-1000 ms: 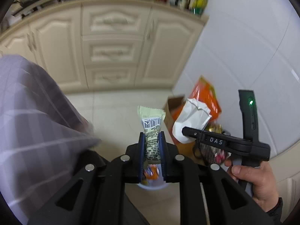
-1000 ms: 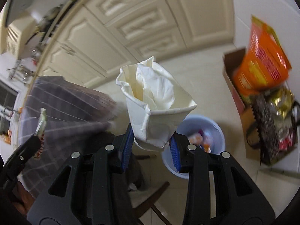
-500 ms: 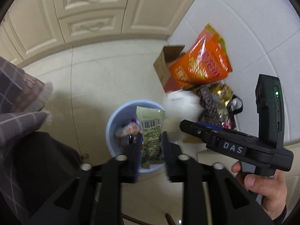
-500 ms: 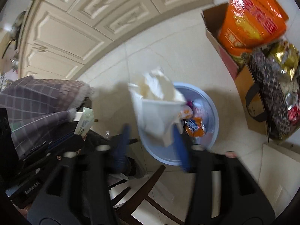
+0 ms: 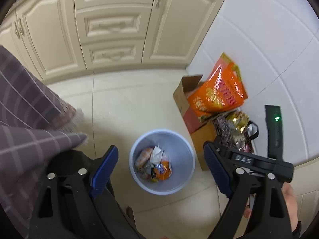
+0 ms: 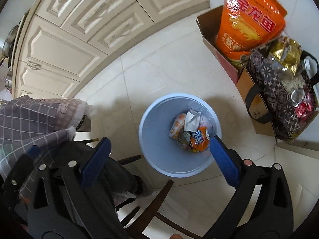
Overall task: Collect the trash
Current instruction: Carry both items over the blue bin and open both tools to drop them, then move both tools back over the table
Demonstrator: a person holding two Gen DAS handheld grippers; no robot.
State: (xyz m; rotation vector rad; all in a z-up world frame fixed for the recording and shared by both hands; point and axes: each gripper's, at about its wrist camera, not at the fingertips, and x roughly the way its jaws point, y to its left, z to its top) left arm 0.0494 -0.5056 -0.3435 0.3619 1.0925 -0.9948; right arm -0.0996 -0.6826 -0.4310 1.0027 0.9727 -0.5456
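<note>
A pale blue round trash bin (image 5: 137, 177) stands on the tiled floor below both grippers; it also shows in the right wrist view (image 6: 153, 139). Inside lie snack wrappers (image 5: 159, 169) and a crumpled white paper bag (image 6: 191, 119). My left gripper (image 5: 160, 166) is open wide and empty, high above the bin. My right gripper (image 6: 159, 155) is open wide and empty, also above the bin. The right gripper's body (image 5: 259, 161) shows at the right of the left wrist view.
A cardboard box (image 6: 209, 29) with an orange bag (image 6: 249, 20) and a patterned tote (image 6: 279, 99) of items stand right of the bin by the white wall. Cream cabinets (image 5: 111, 25) are behind. A checked cloth (image 5: 26, 119) hangs left. Dark chair parts (image 6: 159, 199) lie below.
Both grippers tilted down over the bin and opened. The green snack wrapper left my left gripper and the white paper bag left my right gripper; both dropped into the bin.
</note>
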